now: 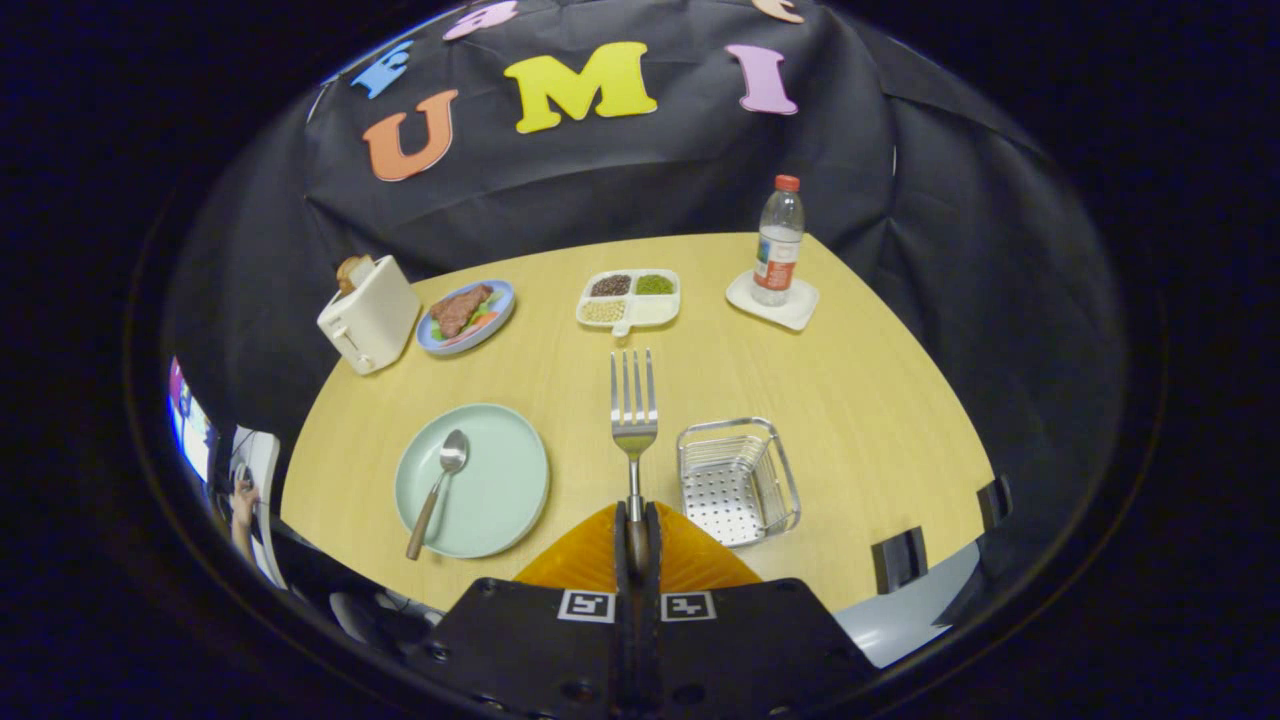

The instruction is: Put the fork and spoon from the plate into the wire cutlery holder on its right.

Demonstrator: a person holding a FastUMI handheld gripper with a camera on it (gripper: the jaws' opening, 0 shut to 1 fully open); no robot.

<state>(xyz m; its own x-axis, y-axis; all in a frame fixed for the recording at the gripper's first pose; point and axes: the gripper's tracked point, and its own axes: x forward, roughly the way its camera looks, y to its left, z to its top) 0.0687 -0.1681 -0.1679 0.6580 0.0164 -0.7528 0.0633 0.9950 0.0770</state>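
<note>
While pressed together on the handle of the fork [634, 420], the fingers [637, 530] hold it lifted above the counter [860, 400], tines pointing straight ahead and away, handle end pinched between both fingers with no gap showing. Just right of the fork, close beside its head: the wire cutlery holder [738, 480], square, with a perforated metal floor, standing upright on the wood with nothing in it. Left of the fork, on the far side from the holder: the pale green plate [500, 490], carrying the spoon [440, 490], bowl up toward the far rim, handle slanting down toward the near rim and reaching its edge. Between fork and holder, only a narrow strip of bare wood, with nothing standing in it. Beyond the tines, near the middle of the counter: a white divided tray [630, 298] holding dark, green and pale grains in separate compartments. Further left at the back: a blue plate [467, 316] with a slab of meat and some greens, and just beside it a cream toaster [368, 315] with bread sticking out of the top. At the back right, well apart from the holder: a clear water bottle [778, 242] with a red cap, upright on a white square coaster [772, 300].
</note>
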